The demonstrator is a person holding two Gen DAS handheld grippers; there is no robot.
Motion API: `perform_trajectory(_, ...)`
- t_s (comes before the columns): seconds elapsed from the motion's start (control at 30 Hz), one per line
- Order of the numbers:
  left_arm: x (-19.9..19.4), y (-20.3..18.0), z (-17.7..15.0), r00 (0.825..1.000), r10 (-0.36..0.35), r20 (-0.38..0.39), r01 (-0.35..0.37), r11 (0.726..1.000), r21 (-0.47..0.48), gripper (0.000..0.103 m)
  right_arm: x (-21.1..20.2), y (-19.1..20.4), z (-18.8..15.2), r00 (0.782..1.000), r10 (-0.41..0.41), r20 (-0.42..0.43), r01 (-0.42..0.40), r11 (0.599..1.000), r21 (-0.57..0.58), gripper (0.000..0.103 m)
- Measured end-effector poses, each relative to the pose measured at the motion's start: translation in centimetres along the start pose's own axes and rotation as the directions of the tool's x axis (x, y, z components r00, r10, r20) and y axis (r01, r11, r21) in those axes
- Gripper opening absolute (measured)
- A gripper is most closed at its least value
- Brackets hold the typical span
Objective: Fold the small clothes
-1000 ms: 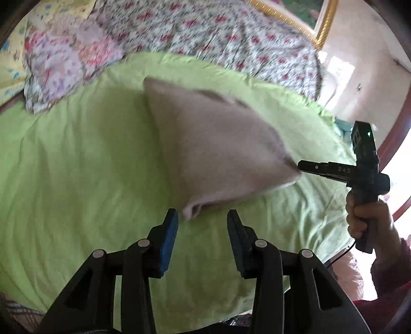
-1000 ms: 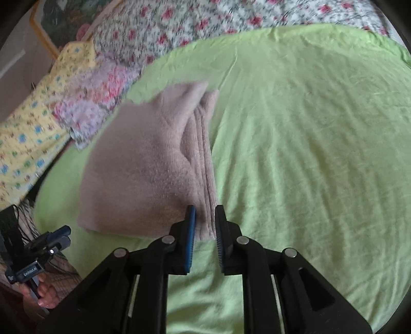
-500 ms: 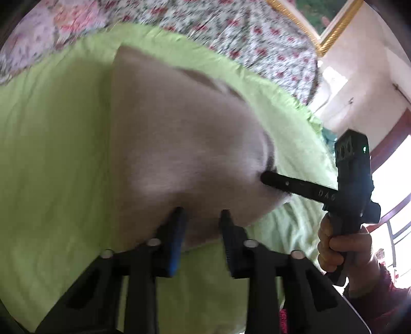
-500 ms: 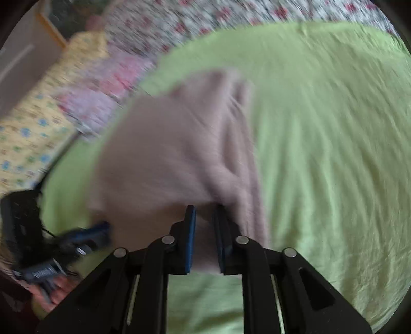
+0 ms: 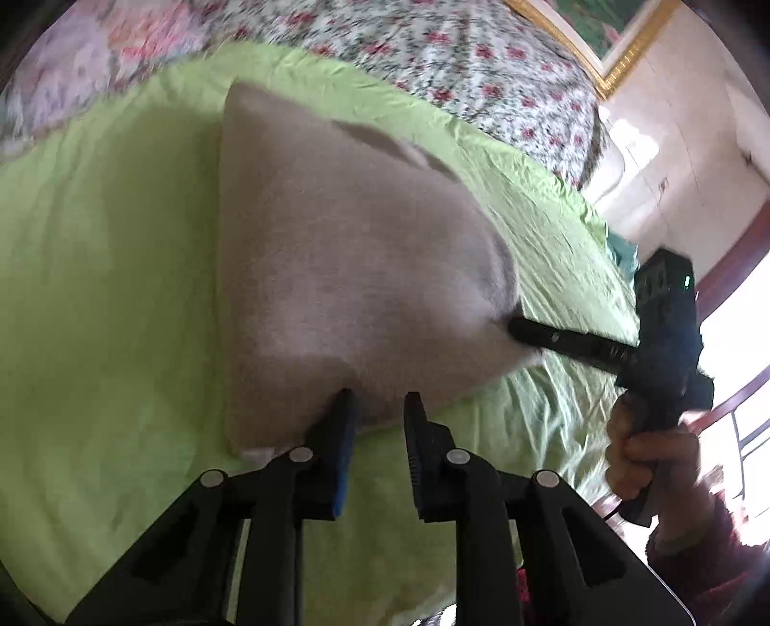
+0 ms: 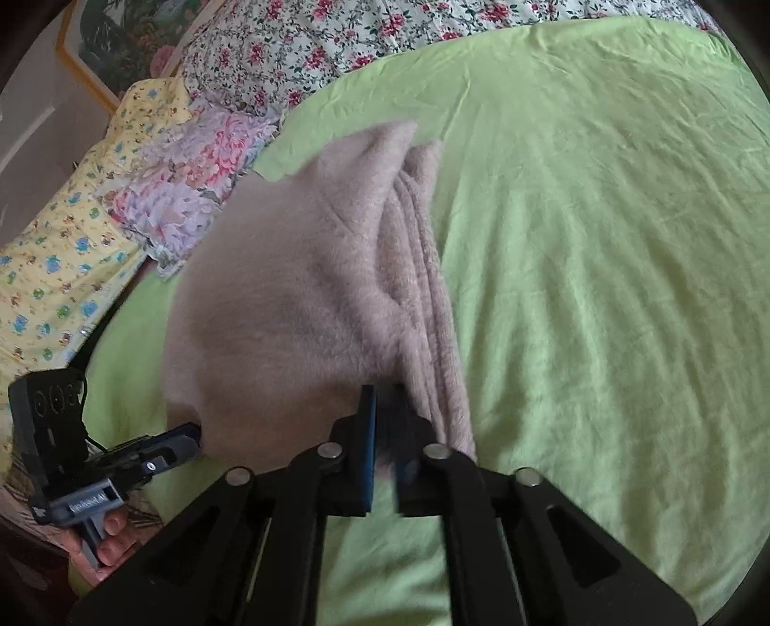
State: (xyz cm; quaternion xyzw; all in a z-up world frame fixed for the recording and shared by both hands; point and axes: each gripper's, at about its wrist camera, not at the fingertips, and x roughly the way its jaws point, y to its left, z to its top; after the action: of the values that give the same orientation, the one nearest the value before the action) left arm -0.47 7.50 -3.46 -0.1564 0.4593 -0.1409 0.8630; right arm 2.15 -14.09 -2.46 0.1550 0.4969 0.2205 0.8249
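Note:
A beige fleece garment [image 5: 346, 269] lies folded on the green bedsheet [image 5: 96, 289]; it also shows in the right wrist view [image 6: 298, 298]. My left gripper [image 5: 378, 404] has its jaws around the garment's near edge with a visible gap between them. My right gripper [image 6: 385, 395] is shut on the garment's near right corner, beside its stacked folded edges [image 6: 433, 298]. The right gripper shows from the side in the left wrist view [image 5: 519, 332], pinching the corner. The left gripper shows at the lower left of the right wrist view [image 6: 187, 440].
Floral bedding [image 6: 337, 38] and patterned pillows [image 6: 183, 178] lie at the far end of the bed. A framed picture [image 5: 611, 38] hangs on the wall. The green sheet [image 6: 601, 241] stretches wide to the right of the garment.
My left gripper has moved in from open and clear of the garment to its near edge, with the jaws narrowed. The garment's near side has lifted and bulged. My right gripper stays shut on its corner.

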Motion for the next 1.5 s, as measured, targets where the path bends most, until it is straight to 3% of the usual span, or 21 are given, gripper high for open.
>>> perform_trajectory(0.13,-2.6,-0.6,2.3,0.996,0.037,0.079,-0.04,0.999,0.026,0.035,-2.3,1.7,2.0,0.995,0.028,0.098,-0.026,0.999,-0.02,0.008)
perform_trajectory(0.3,-2.2,0.7,6.1,0.988,0.101,0.114,-0.101,0.995,-0.009,0.036,-0.7,3.5,5.1,0.993,0.037,0.112,-0.032,0.998,-0.053,0.008)
perform_trajectory(0.4,0.1,1.9,7.5,0.992,0.11,0.067,-0.108,0.994,-0.031,0.035,1.3,3.2,5.9,0.996,0.007,0.088,-0.005,1.0,-0.028,0.008)
perform_trajectory(0.47,1.9,2.6,7.8,0.989,0.147,0.01,-0.147,0.988,-0.041,0.033,3.2,2.2,5.9,1.0,-0.007,0.019,0.007,1.0,0.01,0.008)
perform_trajectory(0.63,1.3,1.8,7.7,0.982,0.188,0.018,-0.188,0.982,0.0,0.038,2.8,2.6,5.6,1.0,-0.008,0.021,0.008,1.0,0.017,0.009)
perform_trajectory(0.73,-0.5,1.3,6.8,0.986,0.16,0.053,-0.16,0.987,-0.002,0.045,0.7,3.5,5.3,0.998,0.027,0.055,-0.027,1.0,0.009,0.019)
perform_trajectory(0.8,-1.9,0.8,5.8,0.985,0.149,0.083,-0.149,0.989,-0.008,0.049,-0.9,4.0,4.7,0.995,0.047,0.083,-0.047,0.999,0.006,0.053)
perform_trajectory(0.83,-2.7,0.6,5.1,0.983,0.151,0.101,-0.15,0.989,-0.017,0.053,-1.8,4.2,4.2,0.993,0.054,0.109,-0.054,0.999,0.004,0.058)
perform_trajectory(0.93,-4.3,-0.1,3.4,0.974,0.181,0.137,-0.178,0.984,-0.029,0.057,-4.2,4.6,2.5,0.984,0.057,0.169,-0.053,0.998,-0.024,0.06)
perform_trajectory(1.13,-6.0,-0.4,-1.3,0.949,0.273,0.158,-0.272,0.962,-0.03,0.082,-5.8,4.5,-1.7,0.984,0.004,0.179,0.003,0.999,-0.04,0.063)
perform_trajectory(1.3,-6.0,-0.1,-5.7,0.935,0.324,0.146,-0.326,0.945,-0.013,0.084,-7.3,5.1,-6.3,0.974,-0.049,0.223,0.078,0.989,-0.124,0.084)
perform_trajectory(1.5,-5.7,0.0,-8.6,0.917,0.383,0.113,-0.384,0.923,-0.007,0.084,-8.0,5.4,-9.4,0.974,-0.071,0.215,0.112,0.976,-0.187,0.092)
